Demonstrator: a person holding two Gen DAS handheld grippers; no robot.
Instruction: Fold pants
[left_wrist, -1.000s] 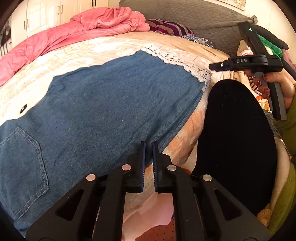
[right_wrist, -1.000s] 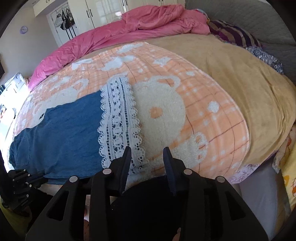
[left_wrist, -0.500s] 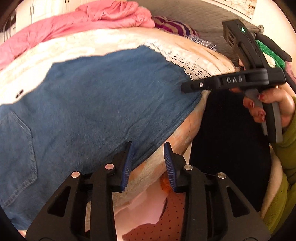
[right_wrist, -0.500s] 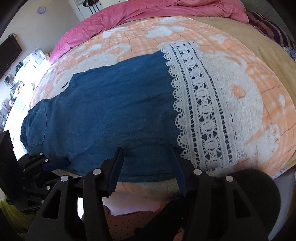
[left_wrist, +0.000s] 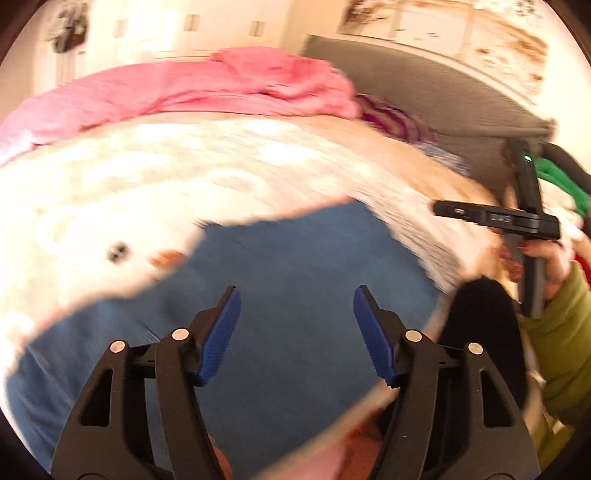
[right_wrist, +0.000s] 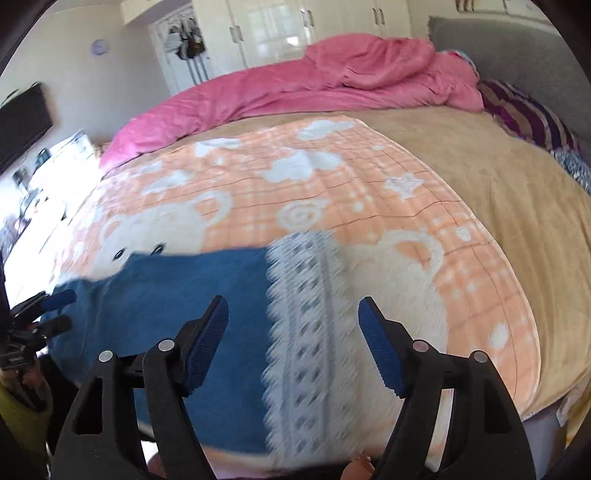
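Note:
Blue denim pants (left_wrist: 295, 302) with a white lace hem (right_wrist: 306, 325) lie flat on an orange and white bear-patterned blanket (right_wrist: 332, 184). My left gripper (left_wrist: 295, 332) hovers above the denim, its jaws opening, nothing between them. My right gripper (right_wrist: 293, 343) hovers over the seam where denim meets lace, jaws opening too, holding nothing. In the left wrist view the right gripper (left_wrist: 495, 218) shows at the right, held by a hand. The left gripper (right_wrist: 51, 310) shows at the left edge of the right wrist view.
A pink duvet (right_wrist: 314, 85) is bunched along the far side of the bed, and a tan blanket (right_wrist: 498, 177) covers the right side. A grey headboard (right_wrist: 517, 55) and striped pillow (right_wrist: 524, 118) lie at right. A black-clad leg (left_wrist: 480, 332) stands beside the bed's near edge.
Both grippers have gone from nearly shut to wide open and have risen and moved over the pants. The views now look further across the bed.

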